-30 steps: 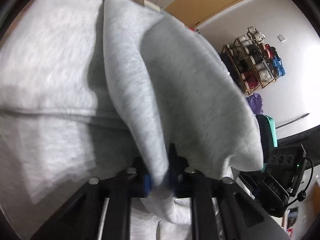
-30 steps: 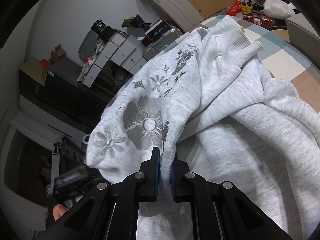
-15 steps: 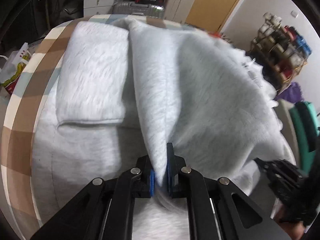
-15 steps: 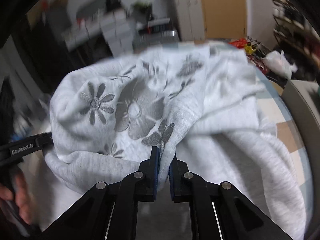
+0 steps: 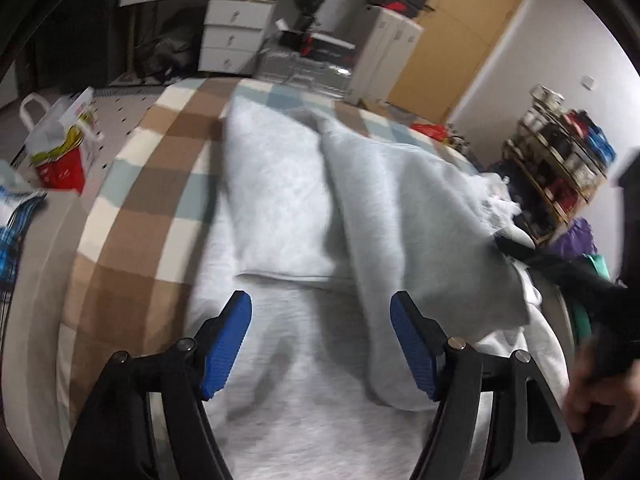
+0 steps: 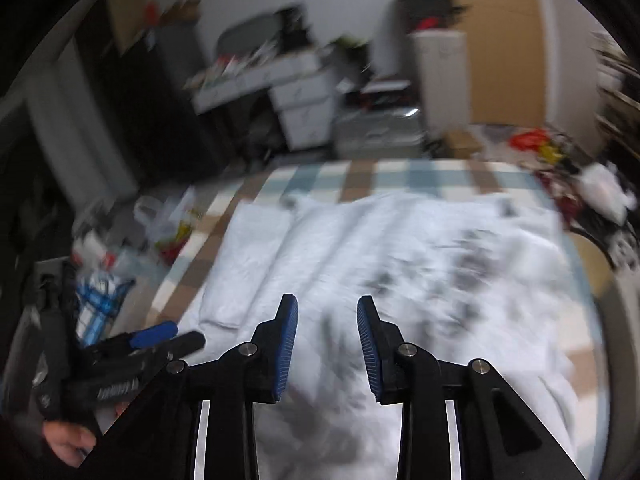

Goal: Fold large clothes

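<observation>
Checked bedspread (image 5: 132,216) is carrying the grey floral sweatshirt (image 5: 304,364), lying loosely folded. I'm seeing my left gripper (image 5: 320,344) opening wide and my right gripper (image 6: 327,354) parting too, nothing pinched between their pads.

No lettering reads clearly anywhere (motion blur smears the room's clutter).

The grey sweatshirt (image 5: 320,240) covers most of the checked bed (image 5: 132,216), only its left strip bare, with a red bag (image 5: 60,160) on the floor beside it and white drawers (image 5: 232,36) beyond.
</observation>
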`<state>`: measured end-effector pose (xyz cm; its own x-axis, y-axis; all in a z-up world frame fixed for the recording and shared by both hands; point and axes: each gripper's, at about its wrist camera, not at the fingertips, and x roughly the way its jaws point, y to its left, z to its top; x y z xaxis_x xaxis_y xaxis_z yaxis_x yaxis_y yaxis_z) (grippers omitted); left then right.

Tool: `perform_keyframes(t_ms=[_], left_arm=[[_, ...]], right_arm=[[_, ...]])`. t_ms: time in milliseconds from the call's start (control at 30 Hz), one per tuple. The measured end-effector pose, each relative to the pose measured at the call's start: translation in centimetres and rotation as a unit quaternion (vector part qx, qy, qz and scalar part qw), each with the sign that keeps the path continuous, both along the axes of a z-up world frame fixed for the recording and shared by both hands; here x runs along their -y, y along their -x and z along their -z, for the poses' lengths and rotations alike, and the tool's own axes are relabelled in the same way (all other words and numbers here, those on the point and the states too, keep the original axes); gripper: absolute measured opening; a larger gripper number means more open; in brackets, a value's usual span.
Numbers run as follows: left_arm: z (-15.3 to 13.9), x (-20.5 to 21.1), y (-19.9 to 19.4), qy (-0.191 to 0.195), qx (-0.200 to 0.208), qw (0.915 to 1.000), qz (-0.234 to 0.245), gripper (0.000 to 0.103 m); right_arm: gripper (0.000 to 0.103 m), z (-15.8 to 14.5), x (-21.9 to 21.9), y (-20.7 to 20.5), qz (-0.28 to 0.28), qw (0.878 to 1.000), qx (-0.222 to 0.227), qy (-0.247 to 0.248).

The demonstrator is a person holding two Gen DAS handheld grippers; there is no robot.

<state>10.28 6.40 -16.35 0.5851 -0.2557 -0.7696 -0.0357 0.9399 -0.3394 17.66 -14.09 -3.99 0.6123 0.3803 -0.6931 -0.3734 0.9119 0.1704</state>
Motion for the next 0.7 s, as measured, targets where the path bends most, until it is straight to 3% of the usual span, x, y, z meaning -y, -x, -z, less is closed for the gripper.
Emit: perform_keyframes(t_ms=[133,167,267,333,433,500,600,700], left_arm=[[-0.9,-0.6,-0.5,0.006,-0.014,0.9997,-0.017,0.068],[-0.8,-0.8,-0.5,0.008,-0.014,0.9997,-0.02,0.068],[-2.7,-1.0,0.3,0.023,-0.004,0.9997,-0.013,0.068],[-3.6,-0.2,0.3,0.031,0.014,0.9994,0.001,0.068],[-4.7,3.6,0.1,0.02,0.048,0.9968,0.06,0.068],[-4.4,6.4,-0.4,0.001,0.057,0.9937,0.096,0.068],[-2.4,10.1,-1.7,-0.047,0.038,0.9896,0.131,0.068],[0.9,11.7,-3.2,-0.085,-0.024,0.9863,0.14,0.068]], right_arm=[[0.013,8.1,-1.4,-4.3,0.03,0.987,-0.099,0.127],[0.011,8.5,-0.8,-4.3,0.036,0.989,-0.082,0.116],[0.012,7.5,-0.1,-3.7,0.032,0.987,-0.106,0.113],[0.012,5.8,0.9,-2.8,0.032,0.989,-0.099,0.109],[0.019,2.9,2.0,-0.2,0.023,0.993,-0.041,0.107],[0.021,3.5,2.3,0.5,0.003,0.992,-0.049,0.119],[0.021,7.3,2.6,-0.2,0.006,0.986,-0.094,0.136],[0.021,7.4,4.6,-0.1,0.007,0.991,-0.103,0.081]])
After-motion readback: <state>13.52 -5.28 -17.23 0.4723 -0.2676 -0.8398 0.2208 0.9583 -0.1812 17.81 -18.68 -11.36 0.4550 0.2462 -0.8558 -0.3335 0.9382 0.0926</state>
